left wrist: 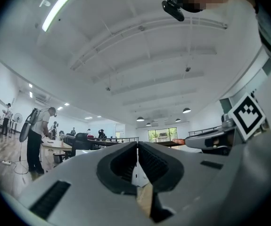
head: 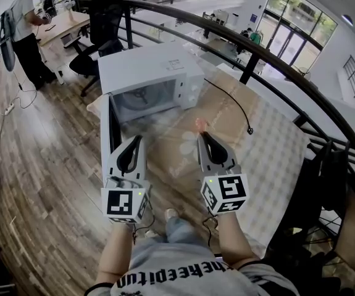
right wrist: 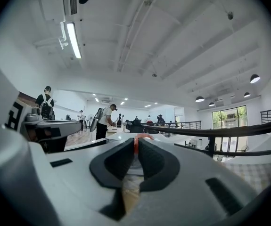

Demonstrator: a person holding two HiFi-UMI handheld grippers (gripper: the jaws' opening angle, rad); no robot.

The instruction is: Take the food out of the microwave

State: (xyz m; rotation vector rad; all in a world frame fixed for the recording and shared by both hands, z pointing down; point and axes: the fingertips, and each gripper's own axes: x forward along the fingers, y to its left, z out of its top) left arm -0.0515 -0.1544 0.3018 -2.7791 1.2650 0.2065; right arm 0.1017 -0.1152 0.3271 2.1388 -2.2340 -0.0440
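Note:
The white microwave (head: 158, 73) stands on the table with its door (head: 105, 137) swung open to the left; inside I see only the glass turntable (head: 143, 97). My right gripper (head: 200, 132) is in front of the microwave, shut on a small orange-red piece of food (head: 199, 125). That piece shows as a thin strip between the jaw tips in the right gripper view (right wrist: 137, 139). My left gripper (head: 138, 139) hovers by the open door with its jaws together and nothing between them (left wrist: 136, 146).
A tan cloth covers the table (head: 226, 134), and a black cable (head: 238, 108) runs across it to the right of the microwave. A black railing (head: 270, 57) curves behind. Office chairs (head: 100, 29) and a standing person (head: 26, 29) are at the far left.

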